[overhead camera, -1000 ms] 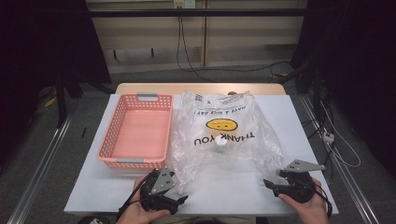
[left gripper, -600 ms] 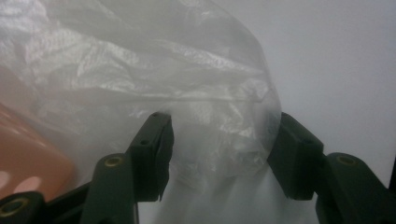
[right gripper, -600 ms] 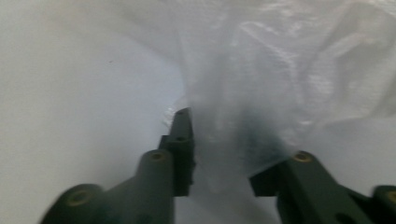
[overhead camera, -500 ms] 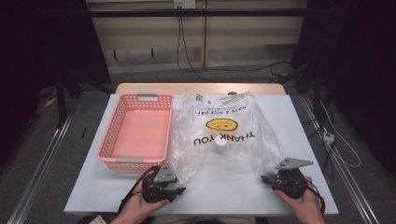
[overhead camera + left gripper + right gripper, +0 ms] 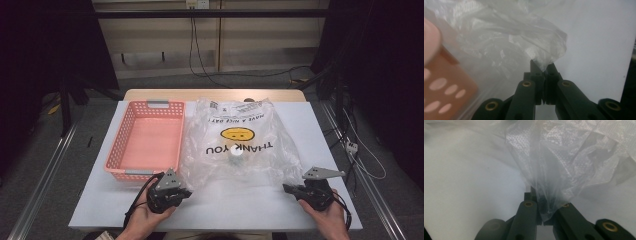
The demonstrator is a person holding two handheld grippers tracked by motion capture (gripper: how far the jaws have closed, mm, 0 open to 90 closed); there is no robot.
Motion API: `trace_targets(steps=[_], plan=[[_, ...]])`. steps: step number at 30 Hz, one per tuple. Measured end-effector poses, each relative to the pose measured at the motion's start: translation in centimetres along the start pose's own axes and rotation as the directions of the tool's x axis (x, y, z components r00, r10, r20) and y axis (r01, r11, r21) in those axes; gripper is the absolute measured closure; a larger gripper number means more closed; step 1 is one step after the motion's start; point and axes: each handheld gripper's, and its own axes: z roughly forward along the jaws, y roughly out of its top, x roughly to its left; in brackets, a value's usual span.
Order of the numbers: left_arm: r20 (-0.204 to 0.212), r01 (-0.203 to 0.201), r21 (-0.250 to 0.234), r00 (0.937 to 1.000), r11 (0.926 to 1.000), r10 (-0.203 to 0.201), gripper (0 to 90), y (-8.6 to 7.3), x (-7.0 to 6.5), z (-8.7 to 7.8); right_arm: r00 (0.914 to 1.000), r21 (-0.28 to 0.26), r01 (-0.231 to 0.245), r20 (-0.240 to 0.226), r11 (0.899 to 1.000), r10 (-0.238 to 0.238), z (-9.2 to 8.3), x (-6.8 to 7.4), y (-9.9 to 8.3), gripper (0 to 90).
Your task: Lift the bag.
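A clear plastic bag (image 5: 240, 125) printed with a smiley face and "THANK YOU" lies flat in the middle of the white table (image 5: 240, 207). A small white object (image 5: 234, 156) shows through it. My left gripper (image 5: 188, 191) sits at the bag's near left corner. Its jaws have just been closing and now pinch the crumpled film (image 5: 511, 45), as the left gripper (image 5: 545, 72) view shows. My right gripper (image 5: 286, 188) is at the near right corner. Its jaws have also just closed, and the bag's film (image 5: 564, 157) is clamped in the right gripper (image 5: 542, 195).
A pink perforated basket (image 5: 150, 105) stands empty just left of the bag, and its corner (image 5: 446, 82) lies close to my left gripper. The table's front edge runs right behind both hands. Dark floor and cables surround the table.
Both grippers went from open to shut on the bag's near corners. The hands shifted only slightly toward the bag.
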Motion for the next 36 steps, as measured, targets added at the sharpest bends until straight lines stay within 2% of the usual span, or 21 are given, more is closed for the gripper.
trace_targets(steps=[2,5,13,17,21,26,36], plan=[[0.010,0.009,-0.028,0.9999,0.9996,-0.009,88.6,0.2,0.0,-0.2,0.9999,-0.021,-0.005,-0.014,1.000,0.004,-0.2,-0.1,0.1,90.0],[0.010,0.000,-0.031,0.9999,0.9995,0.000,88.6,0.2,-0.2,-0.2,0.9995,-0.040,-0.004,-0.030,0.999,0.003,-0.3,0.0,0.2,90.0],[0.018,0.013,-0.088,0.9998,0.9960,-0.011,88.6,0.6,0.1,-1.1,0.9975,-0.099,-0.013,-0.070,0.995,0.006,-1.0,-0.2,0.9,90.0],[0.017,0.002,-0.107,0.9999,0.9942,0.000,88.6,1.3,0.2,-1.6,0.9960,-0.132,-0.025,-0.089,0.991,0.013,-1.4,-0.5,1.4,90.0],[0.013,-0.001,-0.128,0.9999,0.9917,0.003,88.6,2.1,0.3,-1.9,0.9959,-0.174,-0.039,-0.087,0.984,0.024,-1.8,-0.6,2.0,90.0],[0.000,-0.014,-0.161,0.9999,0.9869,0.014,88.6,3.1,0.3,-2.5,0.9936,-0.206,-0.039,-0.112,0.978,0.016,-2.0,-0.6,3.3,90.0],[-0.001,0.012,-0.210,0.9999,0.9777,-0.013,88.6,5.4,1.8,-3.0,0.9924,-0.266,-0.028,-0.123,0.963,-0.005,-1.9,-0.8,6.7,90.0]])
